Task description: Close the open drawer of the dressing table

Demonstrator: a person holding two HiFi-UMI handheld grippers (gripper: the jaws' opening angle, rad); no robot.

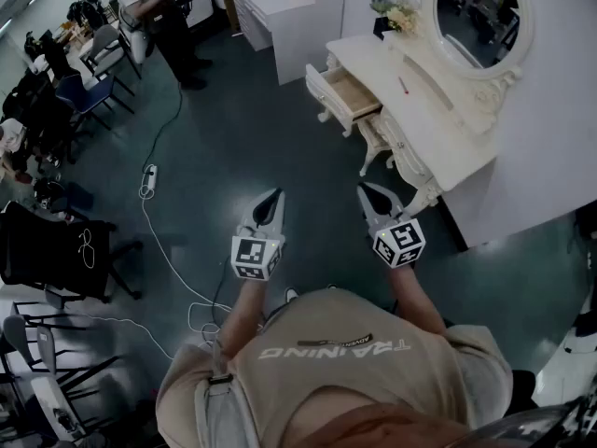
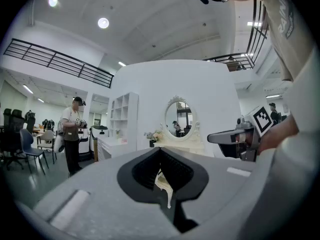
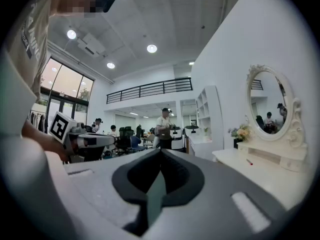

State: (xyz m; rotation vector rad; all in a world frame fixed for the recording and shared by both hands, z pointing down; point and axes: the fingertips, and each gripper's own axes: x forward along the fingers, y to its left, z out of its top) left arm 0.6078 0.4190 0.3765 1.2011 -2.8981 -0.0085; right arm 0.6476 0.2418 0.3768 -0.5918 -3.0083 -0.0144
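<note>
Drawer [image 1: 350,96] stands pulled out at the far end of the white dressing table [image 1: 438,124], well ahead of both grippers.

The left gripper [image 1: 270,202] and right gripper [image 1: 371,194] are empty, each with its jaws pressed together. A push off-centre would likely skew the drawer and jam it, and narrow tips may slip on the smooth front. A white cable [image 1: 154,236] trails across the dark floor [image 1: 242,147], a tripping risk. Chairs [image 1: 89,101] and another person [image 1: 163,12] stand far left.

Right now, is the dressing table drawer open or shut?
Open. The drawer sticks out from the dressing table, its wooden inside showing.
</note>
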